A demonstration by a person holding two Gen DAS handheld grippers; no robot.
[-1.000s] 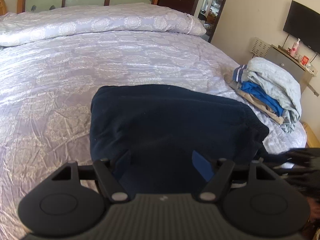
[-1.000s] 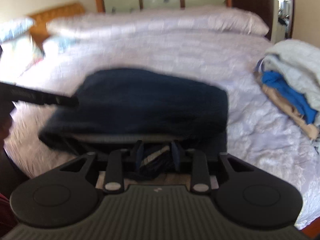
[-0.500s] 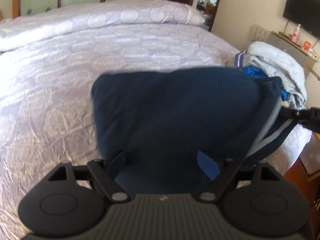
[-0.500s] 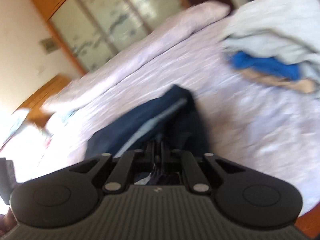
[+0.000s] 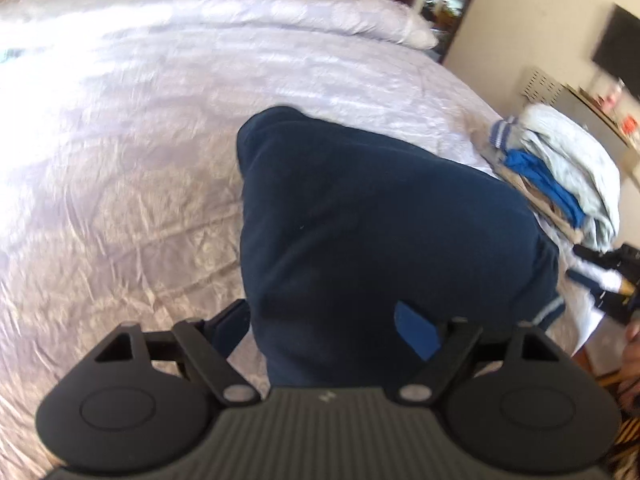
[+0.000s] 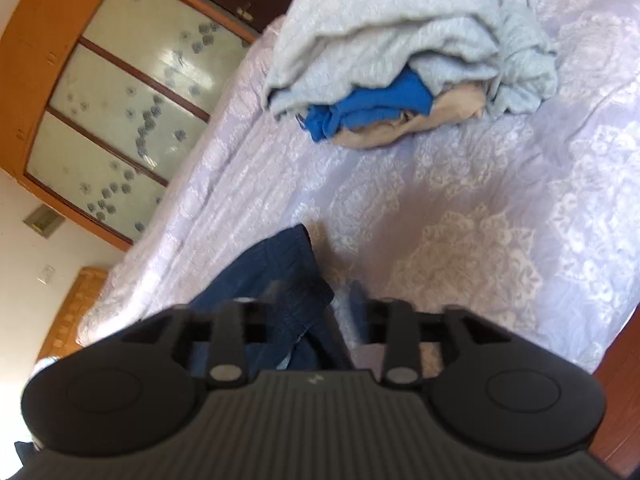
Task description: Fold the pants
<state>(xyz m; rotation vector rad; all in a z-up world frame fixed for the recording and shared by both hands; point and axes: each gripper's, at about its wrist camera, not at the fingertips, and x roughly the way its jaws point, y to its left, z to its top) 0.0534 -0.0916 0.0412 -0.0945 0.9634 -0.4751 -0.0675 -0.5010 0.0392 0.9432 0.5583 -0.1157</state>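
The folded navy pants [image 5: 372,216] lie as a thick bundle on the lilac bedspread [image 5: 120,160] near the bed's near right corner. My left gripper [image 5: 320,328] is open, its jaws spread wide, with the near end of the bundle lying between the blue-padded fingers [image 5: 416,332]. My right gripper [image 6: 316,304] stands with its jaws apart around the pants' corner [image 6: 280,280], which shows a pale stripe. It also shows at the far right of the left wrist view [image 5: 608,276]. The right wrist view is tilted.
A pile of folded clothes [image 6: 400,60], pale blue on top with bright blue and tan below, sits on the bed's right side [image 5: 560,176]. Beyond the bed's right edge are a cabinet and a wall television [image 5: 616,44]. Wardrobe doors [image 6: 120,120] stand behind the bed.
The pants bundle was lifted and swung right, then set down on the bed. My right gripper, shut on the pants half a second ago, has opened and turned toward the clothes pile.
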